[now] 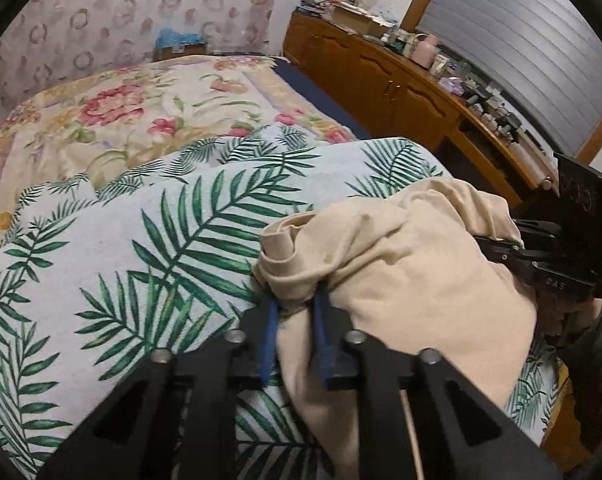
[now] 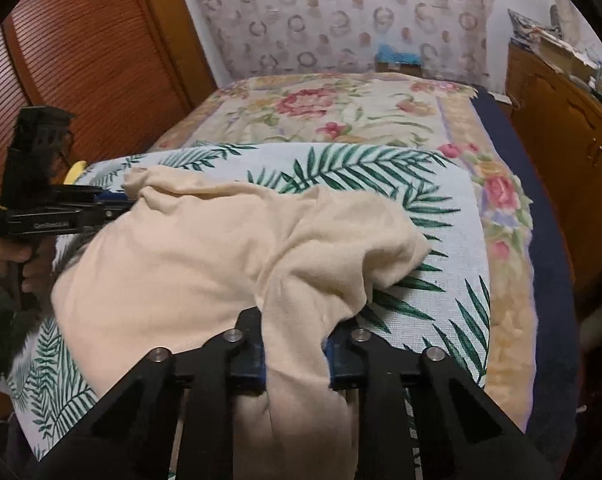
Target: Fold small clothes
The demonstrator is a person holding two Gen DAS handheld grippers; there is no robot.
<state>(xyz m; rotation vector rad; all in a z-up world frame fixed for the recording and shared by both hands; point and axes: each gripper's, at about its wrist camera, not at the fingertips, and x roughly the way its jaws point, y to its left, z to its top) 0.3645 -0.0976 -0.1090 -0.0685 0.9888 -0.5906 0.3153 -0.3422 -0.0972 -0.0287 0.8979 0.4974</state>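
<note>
Left gripper [image 1: 295,312] and right gripper [image 2: 295,344] both clamped bunched shirt [image 1: 401,264] at 6 o'clock; thick wads risked uneven fold.

Open leaf-print cloth [image 1: 113,264] left of the bunched cream garment [image 1: 413,264]; floral bed [image 1: 113,120] beyond lies bare; cluttered wooden dresser [image 1: 385,80] hems the right.

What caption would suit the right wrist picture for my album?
Right gripper and left gripper both pinch a cream garment over a palm-leaf cloth on the bed.
</note>
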